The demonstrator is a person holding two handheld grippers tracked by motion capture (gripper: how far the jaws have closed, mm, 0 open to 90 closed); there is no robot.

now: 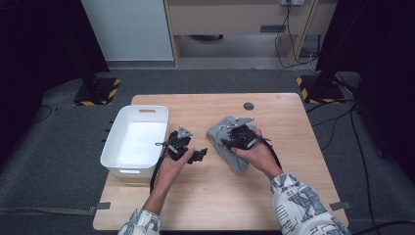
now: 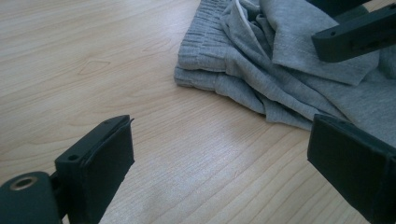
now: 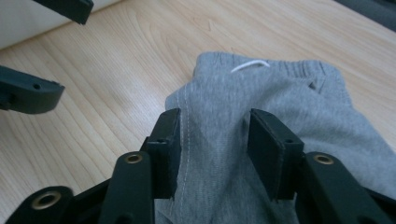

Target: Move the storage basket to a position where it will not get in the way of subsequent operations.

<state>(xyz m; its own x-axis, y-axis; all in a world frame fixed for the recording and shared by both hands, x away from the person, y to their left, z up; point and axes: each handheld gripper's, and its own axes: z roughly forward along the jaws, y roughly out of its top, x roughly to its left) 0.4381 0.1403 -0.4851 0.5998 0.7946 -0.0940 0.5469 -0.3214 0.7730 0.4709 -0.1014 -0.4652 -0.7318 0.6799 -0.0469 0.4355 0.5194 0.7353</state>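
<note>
Dark floor and black stands are surrounding a pale wooden table [image 1: 205,196], and much of the room beyond is sinking into shadow. From the high view the grey garment [image 1: 226,142] is lying folded just right of the table's middle, but the right gripper [image 1: 234,141] and the hand [image 1: 257,154] holding it are covering a good part of it. In the right gripper view its far waistband end with a white drawstring [image 3: 250,65] is showing, while the near end is running out of frame. The right gripper [image 3: 212,149] is sitting over the cloth with its jaws partly spread, fabric lying between them; whether the pads are pressing on it is hard to tell. The left gripper [image 2: 219,158] is hovering over bare wood just beside the garment, jaws standing wide with nothing between them. A white bin [image 1: 113,147] is standing at the table's left edge, its inside looking bare.
</note>
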